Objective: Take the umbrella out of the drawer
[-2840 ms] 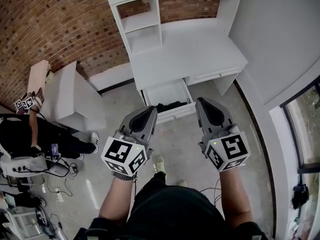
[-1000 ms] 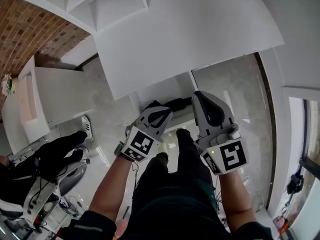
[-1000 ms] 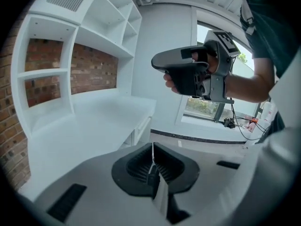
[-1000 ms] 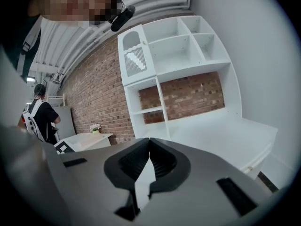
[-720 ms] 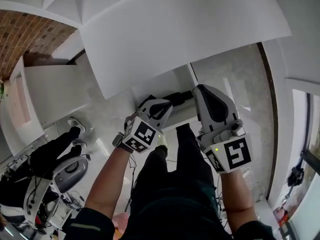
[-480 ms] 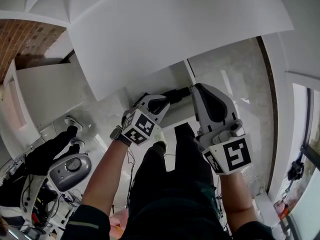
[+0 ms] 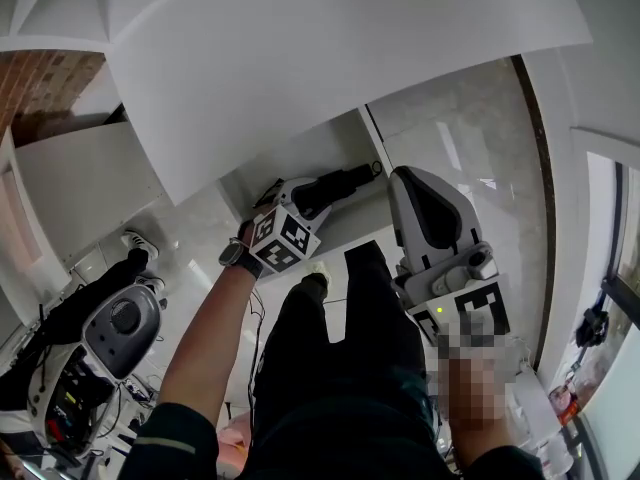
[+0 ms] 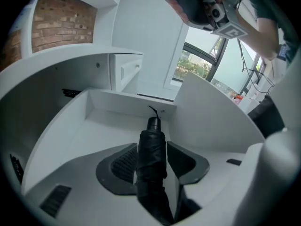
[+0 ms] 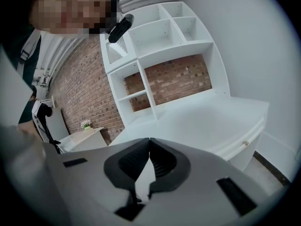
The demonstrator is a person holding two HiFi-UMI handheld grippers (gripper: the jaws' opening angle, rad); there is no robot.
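In the drawer [image 8: 108, 126], the folded umbrella [image 8: 150, 173] lies between the left hand-held gripper's [image 8: 153, 147] opening jaws, ungripped, so closing on loose fabric could let it slip back; the right hand-held gripper [image 9: 149, 145] is closed, empty

White shelving [image 9: 155, 34] stands against a brick wall [image 9: 84, 93].

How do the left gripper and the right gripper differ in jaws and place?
The left gripper is opening its jaws astride the black umbrella; the right gripper has them together, empty. The left gripper reaches into the drawer; the right gripper faces the desk. Both have dark ribbed pads.
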